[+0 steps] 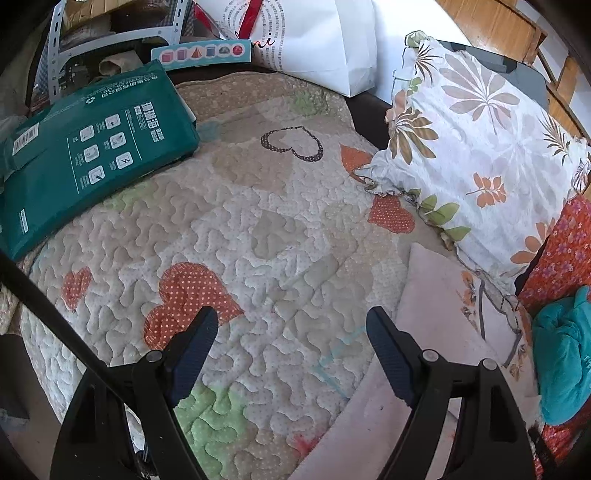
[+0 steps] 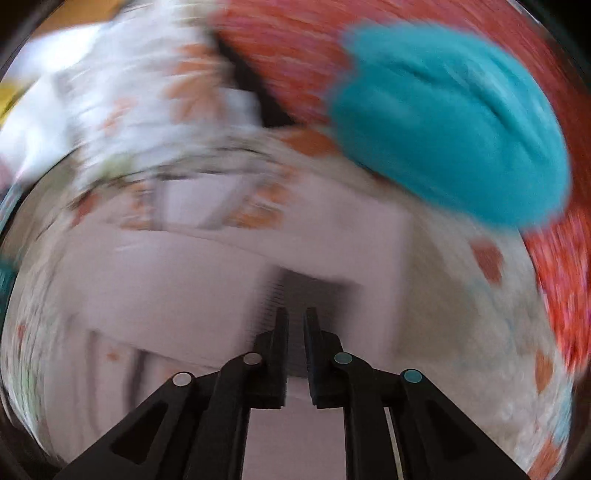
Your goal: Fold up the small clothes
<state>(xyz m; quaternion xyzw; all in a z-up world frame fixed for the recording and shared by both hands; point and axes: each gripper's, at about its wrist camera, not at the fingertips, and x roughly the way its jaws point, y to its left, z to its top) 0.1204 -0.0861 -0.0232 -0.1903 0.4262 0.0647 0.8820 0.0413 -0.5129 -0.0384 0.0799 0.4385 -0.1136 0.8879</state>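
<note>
On a quilted heart-patterned bed cover [image 1: 258,206], the right hand-held gripper [image 2: 295,314], nearly closed, seems to pinch a pale pink printed garment [image 2: 166,288] mid-fold (view blurred), while the left hand-held gripper [image 1: 291,317] waits wide open and empty, probably gripping its near edge next.

Pkg [image 1: 92,147] left on quilt [image 1: 258,229], pillow [image 1: 480,147] right, garment [image 1: 436,295] just before pillow.

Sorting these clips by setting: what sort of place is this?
Probably a bedroom: a quilted cream bedspread with orange hearts, a white leaf-print pillow and a wooden headboard.
</note>
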